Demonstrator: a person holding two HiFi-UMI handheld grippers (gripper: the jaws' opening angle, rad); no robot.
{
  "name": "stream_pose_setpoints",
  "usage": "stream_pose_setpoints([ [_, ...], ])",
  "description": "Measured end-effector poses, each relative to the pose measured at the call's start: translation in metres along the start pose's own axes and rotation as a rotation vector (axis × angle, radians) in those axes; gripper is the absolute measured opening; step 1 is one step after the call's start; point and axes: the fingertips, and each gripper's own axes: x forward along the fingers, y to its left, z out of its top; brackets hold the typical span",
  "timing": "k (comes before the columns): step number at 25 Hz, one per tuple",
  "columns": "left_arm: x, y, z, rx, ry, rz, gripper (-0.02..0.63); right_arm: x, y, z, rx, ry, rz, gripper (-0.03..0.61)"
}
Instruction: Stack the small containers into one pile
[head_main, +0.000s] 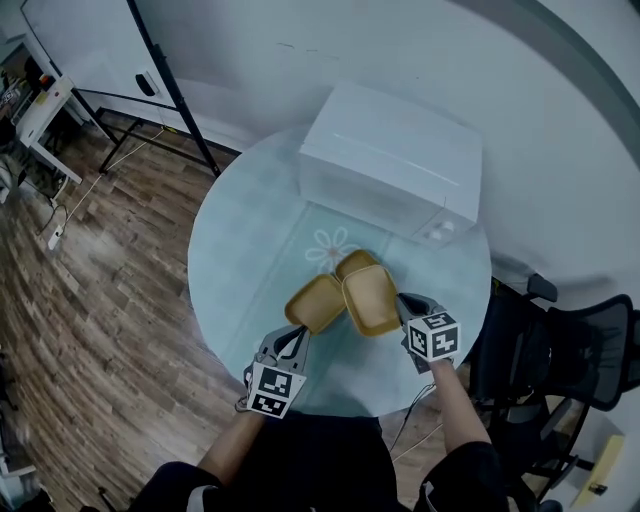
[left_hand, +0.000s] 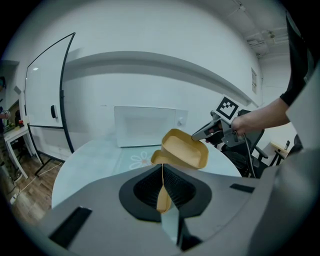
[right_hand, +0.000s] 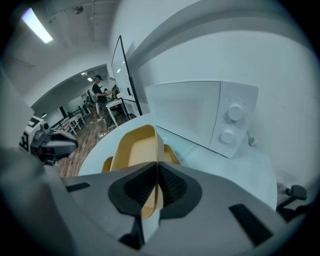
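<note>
The left gripper and the right gripper each pinch a shallow yellow container by its thin side wall, jaws shut to a sliver on it. That leaves the smooth, round-cornered tubs open for nesting. The right container hangs tilted just beside the left container, above the glass tabletop's near edge. A third container waits behind.
</note>
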Motion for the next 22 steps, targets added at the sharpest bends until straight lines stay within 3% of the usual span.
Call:
stream_pose_setpoints([
  [13,0.022,0.003,-0.003,-0.094,0.038,0.096,0.015,0.052,-0.034,0.013,-0.080,0.160,0.223,0.031],
  [22,0.034,-0.001,-0.003,-0.142,0.062,0.142,0.016,0.088,-0.059,0.012,0.022,0.279,0.375,0.031],
])
